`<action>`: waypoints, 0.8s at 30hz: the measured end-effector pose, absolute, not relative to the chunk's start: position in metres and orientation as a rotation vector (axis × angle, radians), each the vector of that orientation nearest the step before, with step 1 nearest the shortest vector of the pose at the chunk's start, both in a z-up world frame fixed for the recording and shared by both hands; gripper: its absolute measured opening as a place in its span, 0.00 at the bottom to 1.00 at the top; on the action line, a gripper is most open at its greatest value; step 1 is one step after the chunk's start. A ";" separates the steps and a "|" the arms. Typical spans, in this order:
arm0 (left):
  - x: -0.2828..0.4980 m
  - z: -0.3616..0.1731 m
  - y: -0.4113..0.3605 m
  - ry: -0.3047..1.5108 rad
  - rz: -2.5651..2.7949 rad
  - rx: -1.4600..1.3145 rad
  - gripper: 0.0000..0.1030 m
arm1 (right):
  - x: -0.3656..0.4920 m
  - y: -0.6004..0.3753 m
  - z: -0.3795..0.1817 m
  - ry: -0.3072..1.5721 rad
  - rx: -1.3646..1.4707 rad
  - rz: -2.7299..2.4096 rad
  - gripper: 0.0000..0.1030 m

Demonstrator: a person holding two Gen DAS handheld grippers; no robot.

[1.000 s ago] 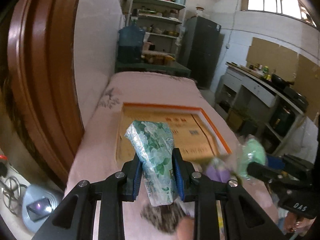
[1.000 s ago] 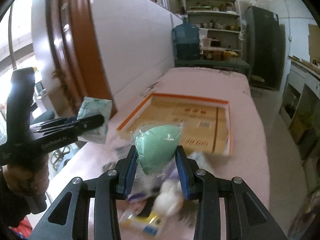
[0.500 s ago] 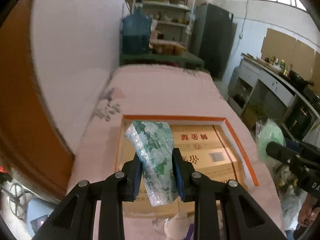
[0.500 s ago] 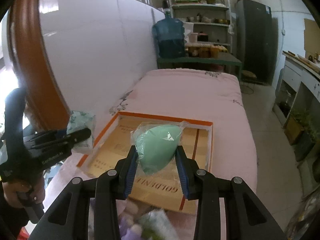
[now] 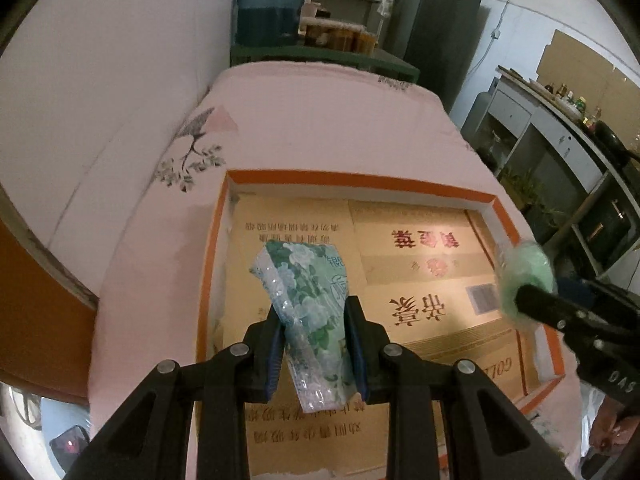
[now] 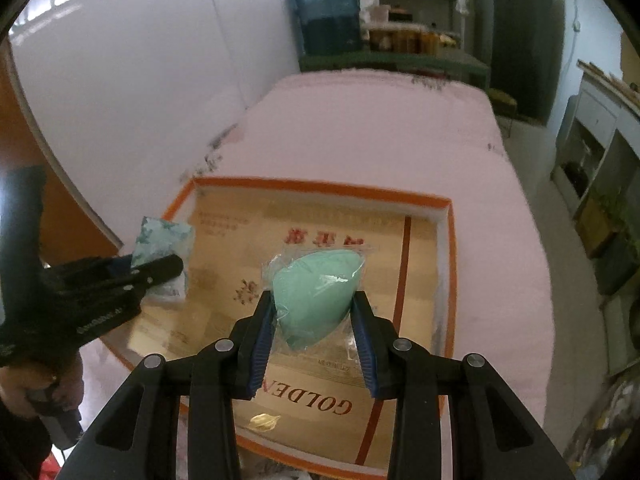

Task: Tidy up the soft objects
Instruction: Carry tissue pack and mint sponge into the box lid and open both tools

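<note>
My left gripper (image 5: 316,344) is shut on a green floral tissue pack (image 5: 310,304) and holds it above the left part of the orange-rimmed cardboard box (image 5: 360,182). My right gripper (image 6: 316,320) is shut on a mint-green sponge in clear wrap (image 6: 316,292) and holds it above the same box (image 6: 320,186). The right gripper with the sponge (image 5: 526,278) also shows in the left wrist view, over the box's right rim. The left gripper with the tissue pack (image 6: 160,240) shows in the right wrist view, at the box's left rim.
The box lies on a pink quilt (image 5: 320,120) over a long table beside a white wall (image 5: 120,80). A blue water jug (image 5: 268,4) and shelves stand at the far end. Cabinets (image 5: 560,168) line the right side.
Both grippers have moved forward with their objects, from above the loose pile at the near end to above the box. The pile has dropped out of view.
</note>
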State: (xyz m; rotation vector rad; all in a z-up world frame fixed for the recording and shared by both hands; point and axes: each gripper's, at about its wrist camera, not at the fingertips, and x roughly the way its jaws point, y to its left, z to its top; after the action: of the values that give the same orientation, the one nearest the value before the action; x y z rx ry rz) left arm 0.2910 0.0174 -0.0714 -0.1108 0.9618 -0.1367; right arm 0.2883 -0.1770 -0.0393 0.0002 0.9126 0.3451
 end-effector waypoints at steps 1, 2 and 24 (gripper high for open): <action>0.292 -0.073 0.017 0.965 -0.138 -0.114 0.28 | 0.291 -0.176 -0.045 0.928 -0.002 0.343 0.37; 0.293 -0.075 0.018 0.970 -0.141 -0.118 0.28 | 0.293 -0.176 -0.049 0.939 -0.004 0.342 0.37; 0.287 -0.077 0.023 0.912 -0.202 -0.143 0.64 | 0.295 -0.175 -0.080 0.987 -0.019 0.330 0.57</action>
State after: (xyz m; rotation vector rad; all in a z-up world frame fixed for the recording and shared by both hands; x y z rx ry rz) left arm 0.2868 0.0226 -0.0769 -0.1430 0.9121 -0.2020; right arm 0.2950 -0.1749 -0.0797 -0.0191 0.9866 0.3302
